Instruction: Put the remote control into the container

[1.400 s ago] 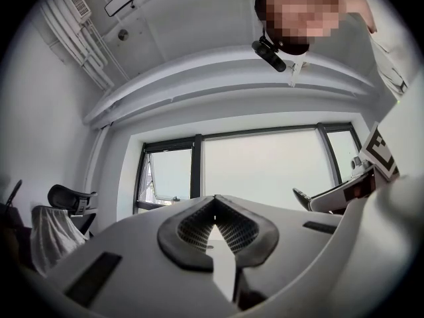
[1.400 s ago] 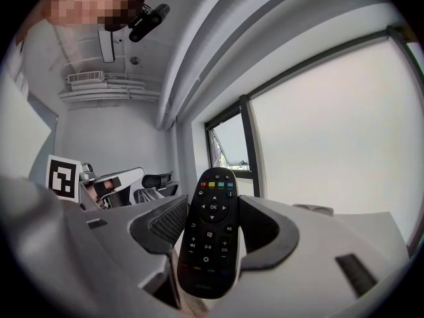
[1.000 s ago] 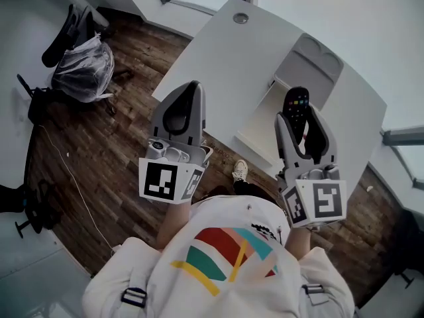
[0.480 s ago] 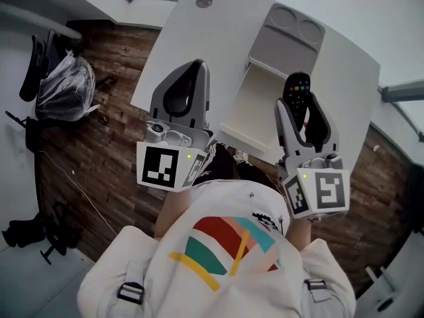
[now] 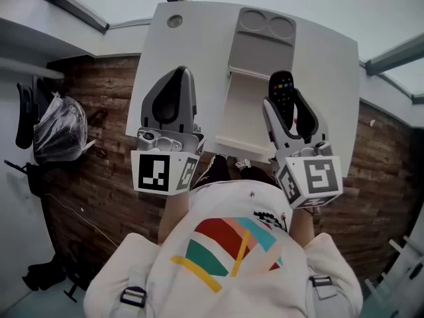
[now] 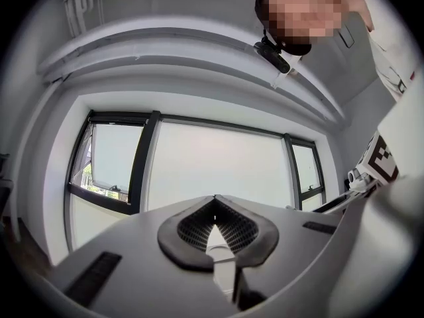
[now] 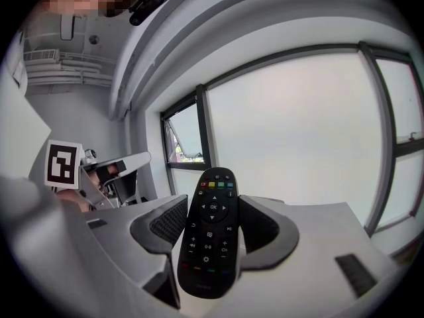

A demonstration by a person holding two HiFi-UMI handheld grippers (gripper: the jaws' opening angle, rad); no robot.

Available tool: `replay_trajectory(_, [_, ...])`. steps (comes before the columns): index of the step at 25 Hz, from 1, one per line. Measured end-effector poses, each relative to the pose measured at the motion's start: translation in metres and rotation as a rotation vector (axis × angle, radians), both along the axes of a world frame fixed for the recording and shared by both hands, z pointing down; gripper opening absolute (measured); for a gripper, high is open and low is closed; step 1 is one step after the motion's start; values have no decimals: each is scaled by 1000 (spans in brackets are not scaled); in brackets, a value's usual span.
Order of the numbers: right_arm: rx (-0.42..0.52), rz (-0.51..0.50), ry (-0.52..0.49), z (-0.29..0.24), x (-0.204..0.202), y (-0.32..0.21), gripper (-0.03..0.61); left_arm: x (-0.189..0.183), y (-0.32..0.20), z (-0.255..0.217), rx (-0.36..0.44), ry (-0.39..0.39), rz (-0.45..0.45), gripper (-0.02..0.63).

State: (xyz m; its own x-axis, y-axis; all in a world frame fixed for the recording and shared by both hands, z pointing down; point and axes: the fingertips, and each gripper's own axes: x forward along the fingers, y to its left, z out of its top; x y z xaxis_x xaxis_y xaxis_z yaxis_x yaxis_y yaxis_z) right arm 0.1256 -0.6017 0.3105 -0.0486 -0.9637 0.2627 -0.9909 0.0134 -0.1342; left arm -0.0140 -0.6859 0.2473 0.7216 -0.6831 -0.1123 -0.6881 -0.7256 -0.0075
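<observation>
A black remote control with coloured buttons stands upright between the pads of my right gripper, which is shut on it. In the right gripper view the remote fills the gap of the right gripper, held in the air and facing a window. The white container lies open on the white table, just left of the remote, with its lid folded back behind it. My left gripper hovers over the table's left edge. Its jaws are shut on nothing, as the left gripper view shows.
A round grommet sits in the table's far left corner. On the wooden floor at the left stands a bagged object. The person's shoe shows below the table's near edge. Both gripper views point up at windows.
The head view has swung round, so the table and container now lie straight ahead. Both grippers kept their pose, and the remote stays in the right one.
</observation>
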Motion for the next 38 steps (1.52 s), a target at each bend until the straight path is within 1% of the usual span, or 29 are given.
replay_trajectory(5, [-67, 16, 6, 25, -2, -7, 249, 1, -9, 12, -24, -8, 19, 8])
replay_trajectory(10, [-163, 11, 24, 62, -3, -17, 249, 3, -15, 29, -47, -26, 51, 8])
replay_trajectory(15, [-265, 26, -9, 107, 1, -25, 249, 10, -21, 54, -72, -38, 65, 8])
replay_trajectory(18, [-339, 22, -34, 138, -6, -30, 249, 10, -23, 68, -106, -19, 86, 8])
replay_trajectory(20, [-376, 12, -56, 155, -10, -32, 249, 11, -21, 69, -105, -13, 96, 8])
replay_trajectory(22, [-414, 3, -65, 169, -13, -35, 249, 13, -22, 69, -96, -23, 103, 8])
replay_trajectory(24, [-470, -23, -22, 182, -18, -38, 249, 13, -25, 68, -92, -26, 101, 8])
replay_trajectory(28, [-599, -136, 185, 209, -30, -40, 249, 10, -28, 65, -84, -25, 91, 8])
replay_trajectory(30, [-638, -195, 247, 220, -37, -41, 249, 11, -28, 65, -83, -26, 90, 8])
replay_trajectory(33, [-678, -266, 266, 233, -49, -43, 249, 11, -28, 67, -87, -31, 91, 8])
replay_trajectory(38, [-750, -323, 300, 251, -61, -43, 249, 10, -28, 67, -87, -36, 86, 8])
